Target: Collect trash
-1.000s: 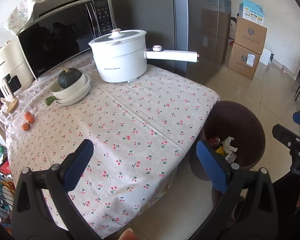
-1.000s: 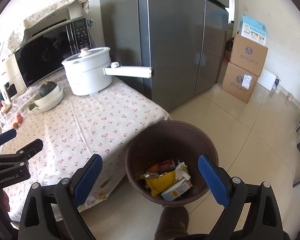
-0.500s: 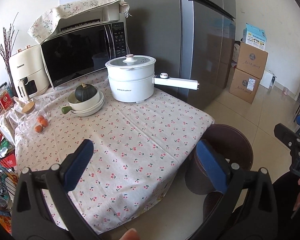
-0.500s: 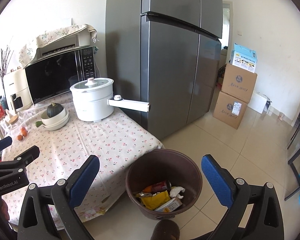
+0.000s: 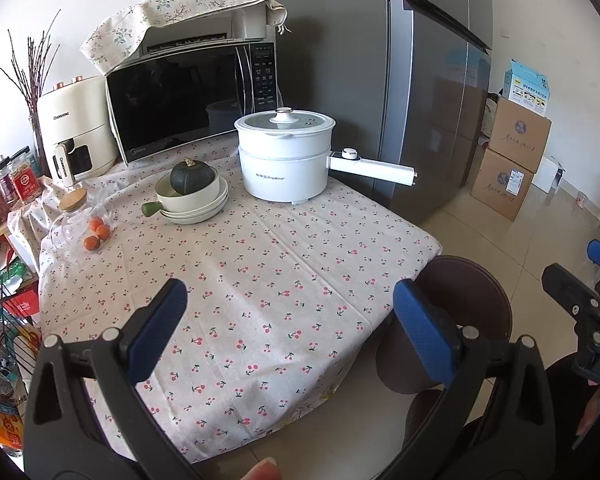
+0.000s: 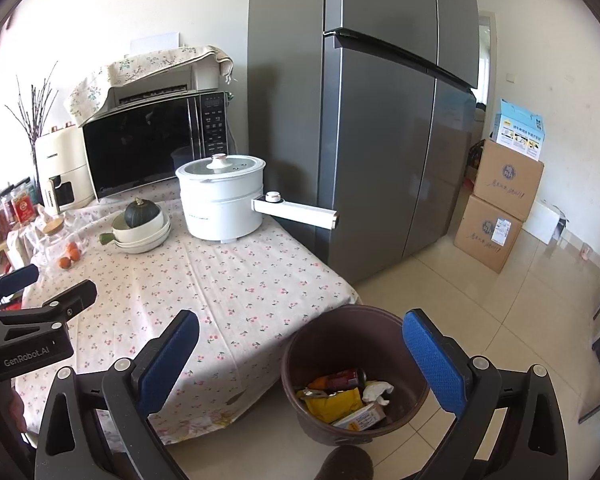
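A brown trash bin (image 6: 328, 332) stands on the floor by the table's corner. Inside it lie a yellow wrapper (image 6: 334, 402), a red can (image 6: 346, 378), crumpled white paper (image 6: 376, 392) and a small carton. My right gripper (image 6: 300, 364) is open and empty, held above and in front of the bin. My left gripper (image 5: 290, 320) is open and empty over the near edge of the cherry-print tablecloth (image 5: 260, 272). The bin (image 5: 476, 300) shows at the right in the left wrist view, its inside hidden.
On the table stand a white electric pot (image 5: 286, 156) with a long handle, a squash in stacked bowls (image 5: 192, 192), a glass jar (image 5: 70, 220), oranges (image 5: 98, 236), a microwave (image 5: 188, 100) and an air fryer. A grey fridge (image 6: 380, 140) and cardboard boxes (image 6: 500, 208) stand beyond.
Both grippers have lifted and tilted up, away from the table and bin. The view now takes in more of the wall and fridge. Both stay open and empty.
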